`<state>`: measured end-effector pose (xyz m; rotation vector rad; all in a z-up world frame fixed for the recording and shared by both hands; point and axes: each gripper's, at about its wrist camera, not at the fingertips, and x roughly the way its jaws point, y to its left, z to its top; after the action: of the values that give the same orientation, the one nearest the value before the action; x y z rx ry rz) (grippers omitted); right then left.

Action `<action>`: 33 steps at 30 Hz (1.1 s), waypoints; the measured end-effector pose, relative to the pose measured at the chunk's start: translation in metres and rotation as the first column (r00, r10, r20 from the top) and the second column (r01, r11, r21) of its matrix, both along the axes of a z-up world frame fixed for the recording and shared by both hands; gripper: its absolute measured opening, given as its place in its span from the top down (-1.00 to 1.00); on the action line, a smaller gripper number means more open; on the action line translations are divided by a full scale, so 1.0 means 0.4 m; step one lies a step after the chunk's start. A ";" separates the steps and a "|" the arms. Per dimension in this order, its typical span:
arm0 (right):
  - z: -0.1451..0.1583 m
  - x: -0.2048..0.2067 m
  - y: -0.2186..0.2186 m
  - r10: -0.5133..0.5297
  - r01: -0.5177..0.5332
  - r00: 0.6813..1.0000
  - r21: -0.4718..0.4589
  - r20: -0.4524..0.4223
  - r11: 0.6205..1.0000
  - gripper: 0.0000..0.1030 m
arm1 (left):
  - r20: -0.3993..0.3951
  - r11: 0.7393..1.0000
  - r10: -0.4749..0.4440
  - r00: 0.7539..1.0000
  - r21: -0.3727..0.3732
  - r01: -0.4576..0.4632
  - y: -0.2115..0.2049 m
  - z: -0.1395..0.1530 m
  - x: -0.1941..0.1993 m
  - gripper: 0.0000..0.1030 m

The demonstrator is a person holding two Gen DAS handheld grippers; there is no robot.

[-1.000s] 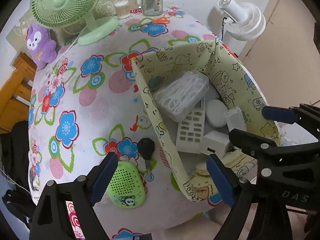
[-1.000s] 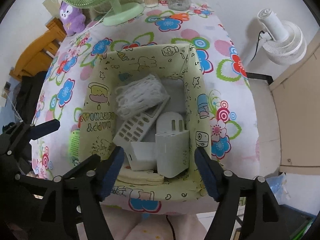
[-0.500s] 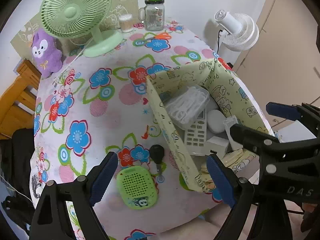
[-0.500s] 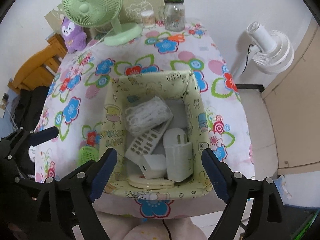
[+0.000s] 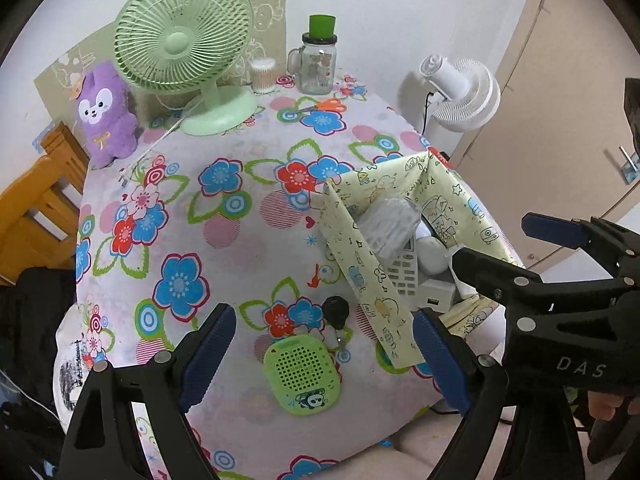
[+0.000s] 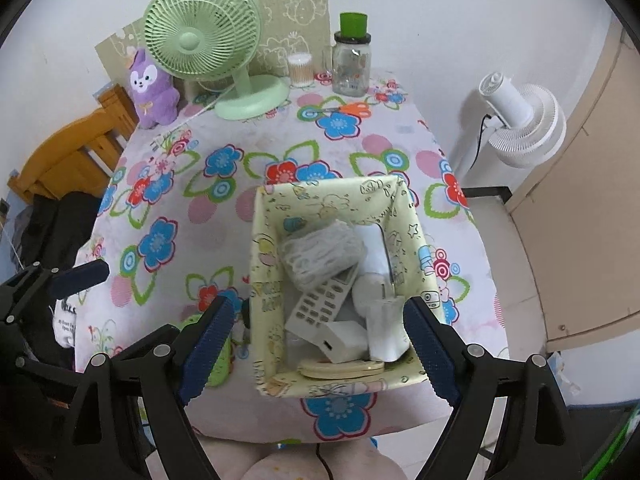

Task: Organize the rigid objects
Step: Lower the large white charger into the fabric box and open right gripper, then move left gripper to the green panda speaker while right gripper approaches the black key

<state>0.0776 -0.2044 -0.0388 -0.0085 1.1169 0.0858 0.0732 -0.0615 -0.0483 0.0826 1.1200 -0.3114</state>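
A yellow cartoon-print fabric box (image 6: 264,280) stands near the table's front edge. It holds a white remote (image 6: 324,300), a bag of white cable (image 6: 320,256), a white charger block (image 6: 348,340), a white adapter (image 6: 386,332) and a flat wooden disc (image 6: 340,368). My right gripper (image 6: 320,348) hovers open above the box's near end, with nothing between its fingers. Left of the box (image 5: 348,248), a green speaker (image 5: 302,372) and a black key (image 5: 336,310) lie on the floral cloth. My left gripper (image 5: 324,356) hangs open above them, empty.
At the back stand a green desk fan (image 5: 184,40), a purple plush (image 5: 106,112), a cotton-swab tub (image 5: 263,74) and a glass jar with green lid (image 5: 318,64). Orange scissors (image 5: 324,106) lie nearby. A white floor fan (image 5: 460,92) and a wooden chair (image 5: 36,200) flank the table.
Both grippers have risen and drawn back from the table, so more of it shows. The right gripper's jaws have spread wider. Nothing on the table has moved.
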 end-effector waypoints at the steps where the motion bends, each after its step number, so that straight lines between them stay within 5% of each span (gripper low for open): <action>1: 0.005 -0.003 0.007 -0.002 0.002 1.000 -0.001 0.005 1.000 -0.72 | 0.003 1.000 0.000 1.000 -0.002 0.000 0.007 0.003 -0.002 -0.78; 11: 0.051 -0.034 0.086 -0.033 0.032 0.998 0.016 0.054 0.999 -0.71 | 0.043 1.000 0.000 0.999 -0.001 0.000 0.096 0.025 -0.037 -0.78; 25: 0.020 -0.075 0.197 -0.091 0.092 0.994 -0.025 0.057 0.995 -0.71 | 0.053 0.996 -0.088 0.995 0.011 0.087 0.186 -0.001 -0.071 -0.78; 33: -0.011 -0.094 0.245 -0.149 0.149 0.988 0.000 0.033 0.989 -0.47 | 0.023 0.989 -0.147 0.989 -0.004 0.147 0.217 -0.035 -0.066 -0.78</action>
<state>0.0399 -0.1065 -0.0430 0.0705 1.0815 -0.0493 0.0470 0.0254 -0.0623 0.1638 1.0929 -0.4448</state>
